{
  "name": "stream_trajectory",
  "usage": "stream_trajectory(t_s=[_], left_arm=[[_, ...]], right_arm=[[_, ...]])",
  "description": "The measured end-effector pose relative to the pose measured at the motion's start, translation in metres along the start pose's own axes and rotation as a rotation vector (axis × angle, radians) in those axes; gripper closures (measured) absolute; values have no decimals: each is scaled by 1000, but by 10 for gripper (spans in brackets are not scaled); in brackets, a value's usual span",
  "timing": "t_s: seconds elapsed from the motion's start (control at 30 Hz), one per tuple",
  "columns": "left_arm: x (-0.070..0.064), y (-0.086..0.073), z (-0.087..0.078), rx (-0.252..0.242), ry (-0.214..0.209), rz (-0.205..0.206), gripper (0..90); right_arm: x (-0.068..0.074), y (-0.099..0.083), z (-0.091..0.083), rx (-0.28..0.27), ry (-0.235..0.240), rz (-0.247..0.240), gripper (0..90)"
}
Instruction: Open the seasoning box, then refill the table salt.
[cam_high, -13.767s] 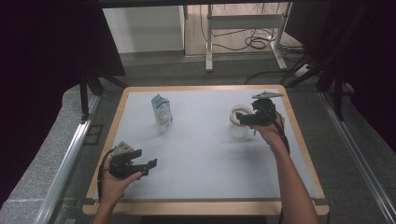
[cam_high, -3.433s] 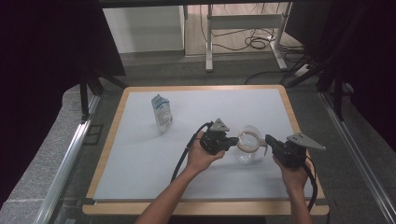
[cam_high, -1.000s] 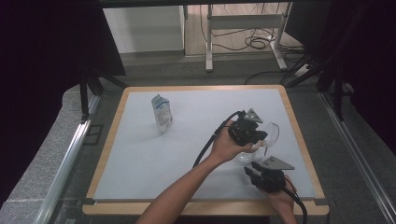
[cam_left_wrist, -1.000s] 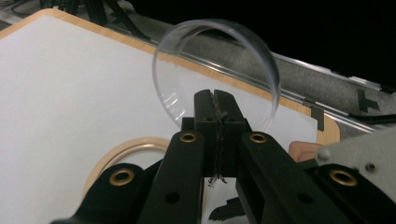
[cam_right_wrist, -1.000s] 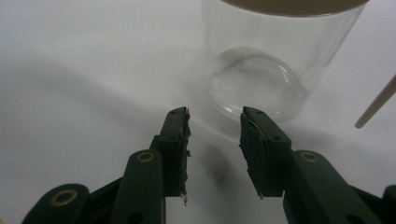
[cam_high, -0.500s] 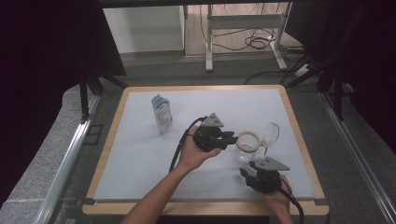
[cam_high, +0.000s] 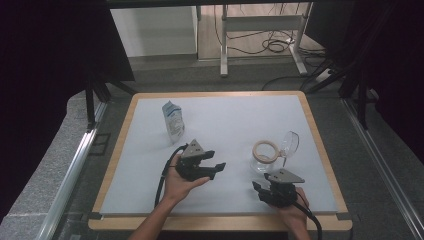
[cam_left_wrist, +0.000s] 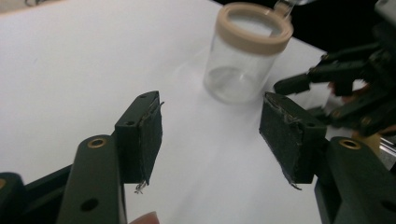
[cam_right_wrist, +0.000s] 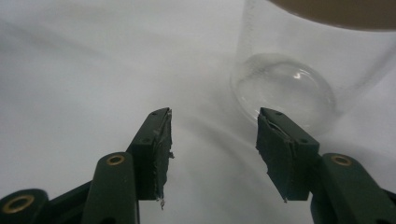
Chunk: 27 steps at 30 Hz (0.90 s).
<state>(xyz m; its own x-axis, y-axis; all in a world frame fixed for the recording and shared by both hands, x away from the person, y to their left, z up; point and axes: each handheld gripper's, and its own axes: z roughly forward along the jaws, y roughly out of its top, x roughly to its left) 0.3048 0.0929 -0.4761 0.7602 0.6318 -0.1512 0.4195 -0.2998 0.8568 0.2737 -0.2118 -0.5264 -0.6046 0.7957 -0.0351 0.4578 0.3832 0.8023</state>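
One jar (cam_high: 264, 157), upright, ahead of both grippers, untouched. Left gripper (cam_high: 214, 169): jaws apart, empty. Right gripper (cam_high: 258, 188): likewise. One pouch (cam_high: 172, 121).

Bare worktop (cam_high: 235, 125) lies between the left claw (cam_high: 218, 169) and the clear jar (cam_high: 262, 159), so that approach is free; the right claw (cam_high: 258, 189) sits just in front of the jar, crowding its near side; the pouch (cam_high: 172, 121) stands well apart at the back left.
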Motion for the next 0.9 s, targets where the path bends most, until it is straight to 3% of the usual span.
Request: stream_trajectory(t_s=[0.23,0.67,0.9], left_arm=[[18,-29,-21,-17,34,-63,381],[45,-56,-54,18,136,-80,373],[54,-58,-64,-9,170,-119,348]], right_arm=[[6,2,5,10,7,-14,450],[14,3,8,17,7,-32,446],[16,4,9,16,-1,-40,444]])
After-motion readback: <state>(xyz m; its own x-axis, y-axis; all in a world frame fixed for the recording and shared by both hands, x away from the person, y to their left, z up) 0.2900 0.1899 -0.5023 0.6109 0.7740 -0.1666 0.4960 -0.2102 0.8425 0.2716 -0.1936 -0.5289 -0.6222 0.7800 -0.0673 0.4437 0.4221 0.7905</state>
